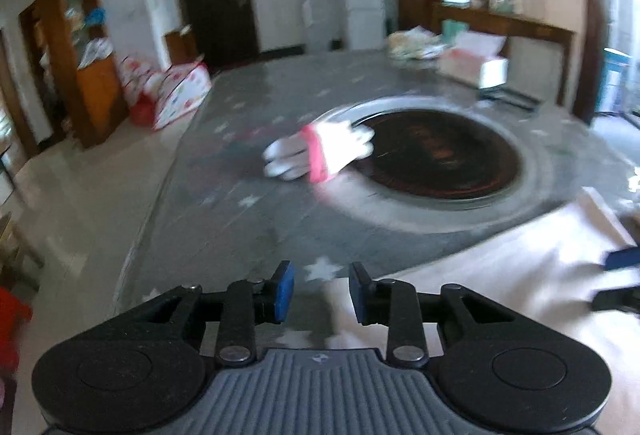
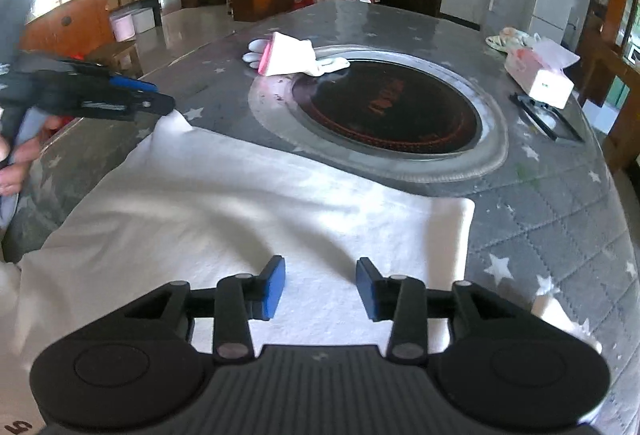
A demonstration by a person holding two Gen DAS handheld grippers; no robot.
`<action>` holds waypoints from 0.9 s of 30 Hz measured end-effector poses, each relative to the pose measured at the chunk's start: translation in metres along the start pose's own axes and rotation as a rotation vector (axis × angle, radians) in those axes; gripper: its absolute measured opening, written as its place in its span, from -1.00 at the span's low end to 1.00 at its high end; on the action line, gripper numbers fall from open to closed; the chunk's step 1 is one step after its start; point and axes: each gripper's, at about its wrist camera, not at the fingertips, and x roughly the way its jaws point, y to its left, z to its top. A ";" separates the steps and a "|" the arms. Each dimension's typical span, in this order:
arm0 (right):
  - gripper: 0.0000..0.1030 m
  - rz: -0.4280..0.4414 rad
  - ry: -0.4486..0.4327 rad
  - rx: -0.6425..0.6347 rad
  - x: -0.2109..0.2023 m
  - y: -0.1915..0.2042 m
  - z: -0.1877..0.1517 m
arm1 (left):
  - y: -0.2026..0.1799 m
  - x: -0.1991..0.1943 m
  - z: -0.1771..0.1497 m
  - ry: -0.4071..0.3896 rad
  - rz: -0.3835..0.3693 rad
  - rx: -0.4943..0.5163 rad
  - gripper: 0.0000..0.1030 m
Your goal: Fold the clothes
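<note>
On the gray star-patterned table cover [image 2: 560, 219] lies a white garment [image 2: 248, 211], spread flat near the table's front edge. Its long side runs left to right across the right wrist view, and one corner points up toward the left gripper [image 2: 160, 97]. That view shows the whole cloth, with its straight right edge. The left wrist view is blurry and shows only a piece of the white garment [image 1: 500, 267] at the lower right.

The right gripper [image 2: 320, 287] hangs just above the cloth with its blue pads apart and nothing between them. The left gripper [image 1: 322, 291] has its fingers apart too, over the cloth's left edge, I think, and it grips nothing.

Farther back sits a round dark cooktop [image 2: 388, 111] set in the table. A white glove with a pink cuff [image 2: 288, 55] rests at its rim. Only the right wrist view shows the person's hand [image 2: 16, 159] on the left gripper's handle.
</note>
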 end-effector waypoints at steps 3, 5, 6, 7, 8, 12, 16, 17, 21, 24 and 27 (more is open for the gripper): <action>-0.16 -0.004 -0.006 0.012 0.002 0.000 0.002 | -0.023 -0.008 -0.001 0.003 -0.100 0.051 -0.34; -0.14 -0.005 -0.010 0.023 0.005 0.000 0.004 | -0.036 -0.001 -0.002 0.022 -0.116 0.090 -0.33; -0.08 -0.008 -0.012 0.026 0.006 0.000 0.005 | -0.042 0.005 -0.003 0.031 -0.103 0.113 -0.33; -0.04 -0.012 -0.014 0.029 0.008 -0.001 0.005 | -0.048 0.011 -0.004 0.040 -0.091 0.135 -0.33; 0.03 -0.017 -0.015 0.031 0.009 -0.001 0.006 | -0.053 0.017 -0.005 0.048 -0.078 0.157 -0.31; 0.16 -0.012 -0.021 0.051 0.011 -0.008 0.004 | -0.046 0.032 -0.003 0.011 0.025 0.169 -0.29; 0.17 -0.014 -0.023 0.099 0.012 -0.017 0.005 | -0.030 0.040 0.004 0.022 0.040 0.081 -0.27; 0.17 -0.006 -0.023 0.111 0.012 -0.017 0.007 | -0.028 0.040 0.004 0.024 0.041 0.069 -0.27; 0.17 0.010 -0.017 0.104 0.014 -0.015 0.011 | -0.022 0.037 0.005 0.028 0.036 0.041 -0.27; 0.17 -0.002 -0.004 0.081 0.012 -0.016 0.012 | -0.020 0.029 0.005 0.033 0.033 0.035 -0.26; 0.17 -0.022 -0.015 0.087 -0.006 -0.023 0.011 | -0.021 0.009 0.004 0.017 0.019 0.038 -0.17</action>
